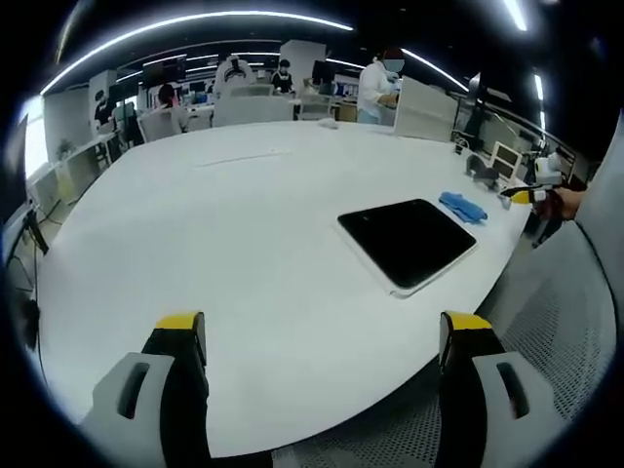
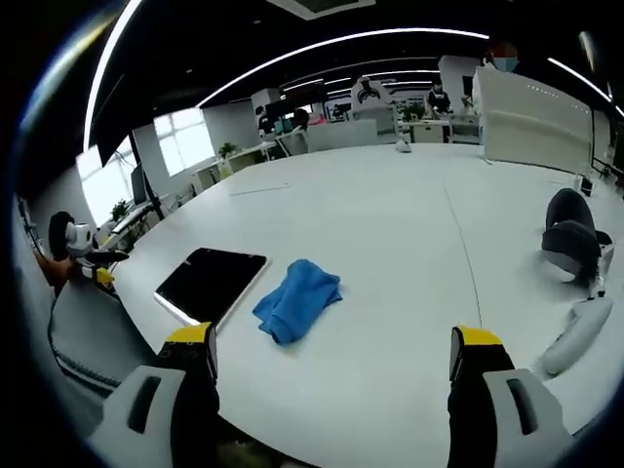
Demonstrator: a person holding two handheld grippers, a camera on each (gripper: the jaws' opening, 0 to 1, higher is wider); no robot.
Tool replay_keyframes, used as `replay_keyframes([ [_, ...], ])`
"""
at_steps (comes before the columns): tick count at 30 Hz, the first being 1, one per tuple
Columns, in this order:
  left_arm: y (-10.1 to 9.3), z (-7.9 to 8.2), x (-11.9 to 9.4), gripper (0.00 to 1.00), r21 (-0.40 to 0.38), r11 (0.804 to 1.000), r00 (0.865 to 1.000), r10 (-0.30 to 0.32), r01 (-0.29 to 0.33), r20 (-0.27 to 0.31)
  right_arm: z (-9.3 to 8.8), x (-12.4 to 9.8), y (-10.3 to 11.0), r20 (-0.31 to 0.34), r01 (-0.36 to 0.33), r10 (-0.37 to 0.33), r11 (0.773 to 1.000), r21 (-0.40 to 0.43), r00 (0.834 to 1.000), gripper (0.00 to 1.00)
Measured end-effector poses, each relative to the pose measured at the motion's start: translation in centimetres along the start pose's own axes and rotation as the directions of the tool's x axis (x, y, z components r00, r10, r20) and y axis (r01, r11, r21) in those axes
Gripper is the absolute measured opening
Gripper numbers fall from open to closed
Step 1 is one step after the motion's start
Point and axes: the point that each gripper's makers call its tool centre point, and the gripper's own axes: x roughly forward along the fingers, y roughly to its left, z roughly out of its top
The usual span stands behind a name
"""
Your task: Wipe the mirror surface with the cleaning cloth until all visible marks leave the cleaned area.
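A dark rectangular mirror (image 1: pixel 408 241) (image 2: pixel 211 281) with a pale frame lies flat near the white table's edge. Beside it rests a crumpled blue cleaning cloth (image 1: pixel 462 206) (image 2: pixel 297 298), close to the mirror but apart from it. My left gripper (image 1: pixel 322 336) hovers open above the table's near edge, well short of the mirror, holding nothing. My right gripper (image 2: pixel 331 351) is open and holds nothing, a little short of the cloth. The right gripper (image 1: pixel 531 191) also shows at the far right of the left gripper view, and the left gripper (image 2: pixel 86 252) at the left of the right gripper view.
The large white table (image 1: pixel 244 224) stretches far back, with a grey perforated chair back (image 1: pixel 546 322) by its edge. A dark grey object (image 2: pixel 570 239) and a white one (image 2: pixel 575 336) lie at the right. Desks and people fill the background.
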Motion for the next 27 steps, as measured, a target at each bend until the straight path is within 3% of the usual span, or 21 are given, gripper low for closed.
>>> replay_keyframes([
  [27, 0.44, -0.12, -0.03, 0.99, -0.008, 1.0, 1.0, 0.013, -0.013, 0.002, 0.08, 0.1, -0.48, 0.007, 0.012, -0.012, 0.999, 0.033, 1.0, 0.98],
])
